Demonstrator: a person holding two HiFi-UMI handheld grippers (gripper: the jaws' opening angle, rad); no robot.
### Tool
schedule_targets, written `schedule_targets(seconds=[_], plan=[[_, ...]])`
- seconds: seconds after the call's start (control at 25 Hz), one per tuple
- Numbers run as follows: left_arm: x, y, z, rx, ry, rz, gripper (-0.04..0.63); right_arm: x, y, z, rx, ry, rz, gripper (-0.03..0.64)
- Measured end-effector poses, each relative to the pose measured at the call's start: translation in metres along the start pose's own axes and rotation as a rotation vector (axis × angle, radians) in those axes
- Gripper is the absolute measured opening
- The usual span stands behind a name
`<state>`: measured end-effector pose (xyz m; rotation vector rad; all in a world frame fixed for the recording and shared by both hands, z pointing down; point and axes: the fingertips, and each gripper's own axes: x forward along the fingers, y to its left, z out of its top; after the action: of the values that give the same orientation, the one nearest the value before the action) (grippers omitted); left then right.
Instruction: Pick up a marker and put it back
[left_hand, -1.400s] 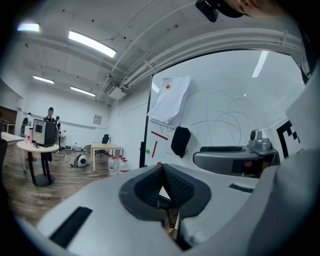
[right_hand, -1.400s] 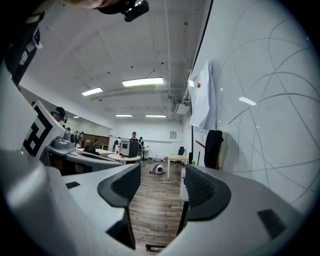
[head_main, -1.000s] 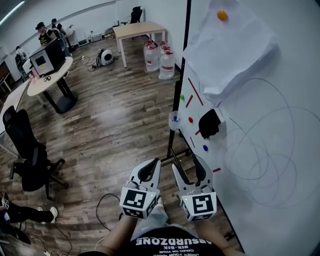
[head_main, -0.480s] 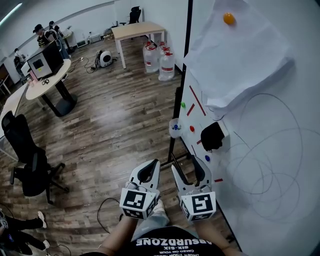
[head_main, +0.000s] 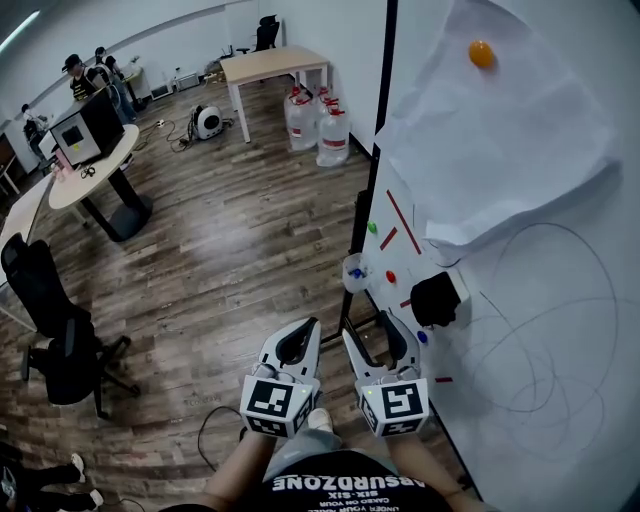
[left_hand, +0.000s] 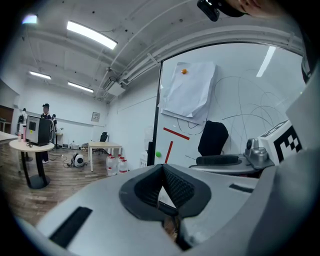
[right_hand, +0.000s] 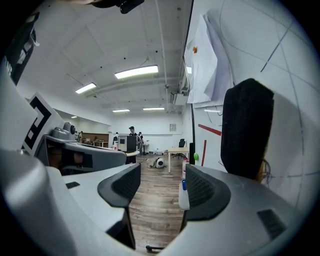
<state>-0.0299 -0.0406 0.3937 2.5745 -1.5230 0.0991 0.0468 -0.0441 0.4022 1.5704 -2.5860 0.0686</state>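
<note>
A small clear cup (head_main: 355, 272) holding a blue-capped marker (right_hand: 184, 185) hangs at the whiteboard's left edge. Red marker-like sticks (head_main: 403, 222) lie slanted on the whiteboard (head_main: 560, 330), beside a black eraser (head_main: 435, 299). My left gripper (head_main: 305, 328) is low in the head view, shut with nothing between its pads (left_hand: 172, 182). My right gripper (head_main: 372, 330) is beside it, open and empty, pointing along the board toward the cup. In the right gripper view, the cup shows just past the right finger (right_hand: 205, 192) and the eraser (right_hand: 247, 130) looms close on the right.
A sheet of paper (head_main: 500, 150) hangs under an orange magnet (head_main: 481, 54). Green (head_main: 372, 228), red (head_main: 390, 277) and blue (head_main: 422, 338) magnets dot the board. Water jugs (head_main: 320, 125), a desk (head_main: 270, 68), a round table (head_main: 85, 170) and an office chair (head_main: 55, 330) stand on the wood floor.
The head view has swung slightly: board, cup and eraser sit lower and further right in the picture. Both grippers hold the same pose, left shut and right open.
</note>
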Motion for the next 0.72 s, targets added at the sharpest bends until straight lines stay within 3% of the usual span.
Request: schedule_targets(seconds=[0.72], plan=[[0.035,0.029,-0.007,-0.006,-0.001,-0.048,0.008,0.052,-0.027,-0.022,-0.01,0.05,-0.068,0.253]])
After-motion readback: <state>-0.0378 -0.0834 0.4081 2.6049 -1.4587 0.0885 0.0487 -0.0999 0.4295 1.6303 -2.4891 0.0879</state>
